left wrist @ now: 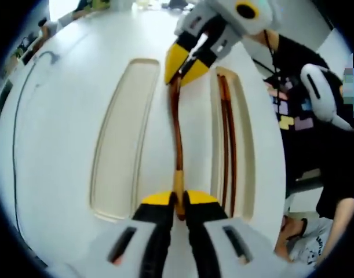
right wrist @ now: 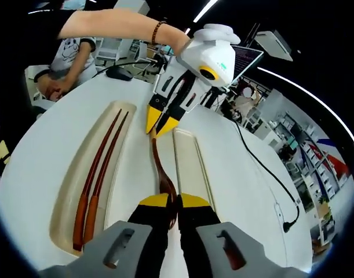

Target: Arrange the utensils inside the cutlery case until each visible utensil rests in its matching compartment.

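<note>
A brown wooden spoon [left wrist: 178, 133] is held at both ends, over the strip between the two long compartments of the white cutlery case [left wrist: 156, 150]. My left gripper [left wrist: 179, 204] is shut on its handle end, near an orange band. The right gripper [left wrist: 185, 62] comes in from the top and is shut on the far end. In the right gripper view, my right gripper [right wrist: 168, 204] is shut on the spoon's [right wrist: 156, 159] wide bowl end and the left gripper [right wrist: 159, 124] pinches the far tip. Two brown chopsticks [left wrist: 227, 133] [right wrist: 98, 174] lie in one compartment. The other compartment [left wrist: 121, 139] [right wrist: 188, 162] is empty.
A black cable [left wrist: 14, 133] [right wrist: 263, 168] runs along the white table's edge. A seated person [left wrist: 316, 116] in dark clothes is close beside the table. A person's bare arm [right wrist: 119, 23] reaches in from the upper left. A laptop [right wrist: 246, 58] stands at the far side.
</note>
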Available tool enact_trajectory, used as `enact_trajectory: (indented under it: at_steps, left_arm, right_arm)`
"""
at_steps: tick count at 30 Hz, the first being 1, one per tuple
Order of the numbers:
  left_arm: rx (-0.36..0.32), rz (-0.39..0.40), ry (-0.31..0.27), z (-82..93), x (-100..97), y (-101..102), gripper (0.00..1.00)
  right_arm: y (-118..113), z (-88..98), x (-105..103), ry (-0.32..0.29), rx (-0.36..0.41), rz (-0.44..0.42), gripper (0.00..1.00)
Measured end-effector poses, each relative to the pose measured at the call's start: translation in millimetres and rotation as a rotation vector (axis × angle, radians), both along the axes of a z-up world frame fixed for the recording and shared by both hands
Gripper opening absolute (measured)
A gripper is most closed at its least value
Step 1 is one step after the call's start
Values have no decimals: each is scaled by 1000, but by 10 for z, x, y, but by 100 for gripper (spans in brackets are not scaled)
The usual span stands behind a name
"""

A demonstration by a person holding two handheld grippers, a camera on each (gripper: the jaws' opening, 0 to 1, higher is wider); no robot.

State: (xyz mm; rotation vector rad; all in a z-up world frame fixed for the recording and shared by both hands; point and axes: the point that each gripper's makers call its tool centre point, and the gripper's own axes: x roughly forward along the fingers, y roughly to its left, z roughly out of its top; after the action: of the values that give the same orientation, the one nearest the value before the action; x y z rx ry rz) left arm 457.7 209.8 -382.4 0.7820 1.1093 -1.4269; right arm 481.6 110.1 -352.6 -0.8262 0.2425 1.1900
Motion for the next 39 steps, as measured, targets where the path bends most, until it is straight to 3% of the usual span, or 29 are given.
enact_trajectory:
  at_steps: [3,7,11,30,31,38,39]
  left_arm:
    - [7,-46,-70,6,30,0,7]
    - [29,-57,-92,9,25,-17,7]
    - [3,-60,-105,73,51,-49,7]
    - [47,-102,-190,636,-84,-37,7]
    - [33,-122,-242,676,-18,-60,7]
    - [57,-136,-273,736,-137,-72,7]
    - [55,-177,-326,747,-90,-91,7]
  right_arm:
    - [-4,2,-30,12,3,-18,2]
    - [-21,11,15,9,8,-16,2]
    - [-60,103,0,-23,0,-21,2]
    - [-81,647,-162,-79,40,-34,2]
    - [-102,675,-151,-94,34,-41,2]
    - [-145,768,-231,-87,46,-52,2]
    - [-161,780,-242,-96,44,-57,2]
